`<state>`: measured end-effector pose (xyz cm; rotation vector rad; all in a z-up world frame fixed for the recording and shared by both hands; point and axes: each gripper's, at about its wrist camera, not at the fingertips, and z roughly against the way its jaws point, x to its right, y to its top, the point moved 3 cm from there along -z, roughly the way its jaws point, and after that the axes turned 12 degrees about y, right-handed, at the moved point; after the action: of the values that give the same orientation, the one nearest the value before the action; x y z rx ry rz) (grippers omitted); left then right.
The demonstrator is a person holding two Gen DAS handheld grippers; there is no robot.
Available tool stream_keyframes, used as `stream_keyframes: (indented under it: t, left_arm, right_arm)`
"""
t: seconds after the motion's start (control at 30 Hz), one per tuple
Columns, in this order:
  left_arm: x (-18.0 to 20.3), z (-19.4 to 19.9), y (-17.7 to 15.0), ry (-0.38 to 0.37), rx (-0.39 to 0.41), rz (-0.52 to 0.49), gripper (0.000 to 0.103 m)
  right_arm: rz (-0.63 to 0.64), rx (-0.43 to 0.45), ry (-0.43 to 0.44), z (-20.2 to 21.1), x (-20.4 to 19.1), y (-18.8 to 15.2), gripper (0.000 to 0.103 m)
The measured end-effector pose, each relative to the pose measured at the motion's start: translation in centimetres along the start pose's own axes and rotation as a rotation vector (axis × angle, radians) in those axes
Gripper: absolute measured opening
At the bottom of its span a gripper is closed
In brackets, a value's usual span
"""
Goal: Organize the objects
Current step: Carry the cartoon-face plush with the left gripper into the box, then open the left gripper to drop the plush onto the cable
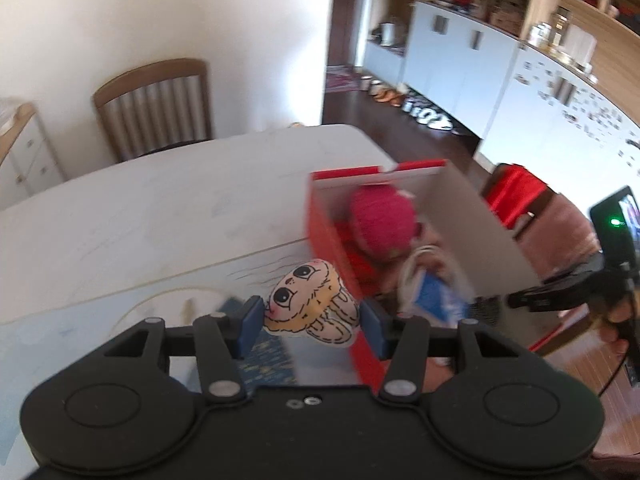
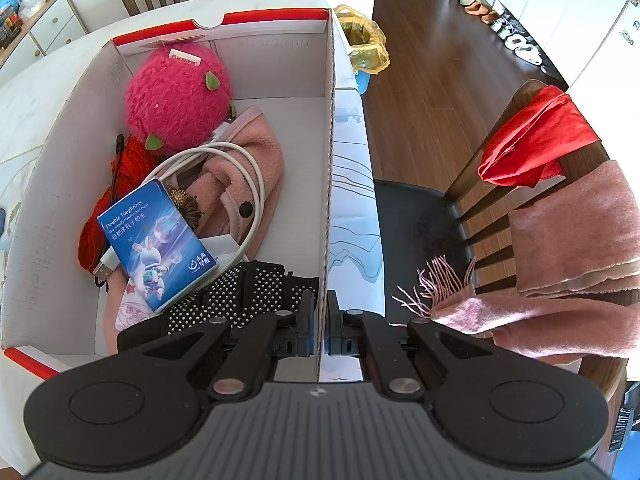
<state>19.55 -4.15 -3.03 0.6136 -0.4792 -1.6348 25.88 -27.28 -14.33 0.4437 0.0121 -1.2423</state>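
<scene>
My left gripper (image 1: 312,326) is shut on a small flat cartoon doll (image 1: 310,304) with big eyes and yellow hair, held in the air just left of the box. The red-and-white cardboard box (image 2: 276,76) stands on the white table (image 1: 160,208). Inside it lie a pink plush ball (image 2: 176,96), a blue tissue pack (image 2: 156,240), a white cable (image 2: 240,160), a pink garment (image 2: 256,152), a red knit item (image 2: 100,208) and a black dotted glove (image 2: 240,292). My right gripper (image 2: 322,320) is shut on the box's right wall (image 2: 330,168), one finger inside and one outside.
A wooden chair (image 2: 480,184) right of the table carries a red cloth (image 2: 532,140) and a pink fringed scarf (image 2: 560,280). A bin with a yellow bag (image 2: 364,40) stands past the table's corner. Another chair (image 1: 156,108) is at the table's far side, a white drawer unit (image 1: 24,160) left.
</scene>
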Motion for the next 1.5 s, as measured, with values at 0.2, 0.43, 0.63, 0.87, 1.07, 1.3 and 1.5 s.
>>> stream_keyframes:
  t: [0.2, 0.43, 0.63, 0.87, 1.07, 1.3, 1.5]
  left_arm:
    - [4.9, -0.4, 0.8, -0.047, 0.013, -0.083, 0.052]
    - [9.7, -3.1, 1.5, -0.058, -0.015, -0.16, 0.052]
    - [12.5, -5.6, 2.2, -0.04, -0.021, -0.2, 0.052]
    - [13.7, -9.0, 2.6, -0.016, -0.07, -0.217, 0.052]
    - [14.8, -10.7, 2.8, 0.005, -0.085, -0.265, 0.052]
    - [14.7, -11.8, 2.8, -0.008, -0.118, -0.255, 0.055]
    - [14.3, -12.1, 2.5, -0.005, -0.139, -0.244, 0.062]
  right_arm:
    - [0.001, 0.002, 0.001, -0.1, -0.1, 0.1, 0.003]
    - [0.003, 0.008, 0.005, -0.1, -0.1, -0.1, 0.003]
    - [0.014, 0.012, 0.008, -0.1, 0.0, -0.3, 0.003]
    - [0.022, 0.006, 0.015, -0.3, 0.0, -0.5, 0.003]
    - [0.017, -0.006, 0.027, -0.6, 0.3, -0.7, 0.003]
    - [0.022, -0.008, 0.04, -0.5, 0.5, -0.9, 0.003]
    - [0.029, -0.013, 0.043, -0.5, 0.6, -0.9, 0.004]
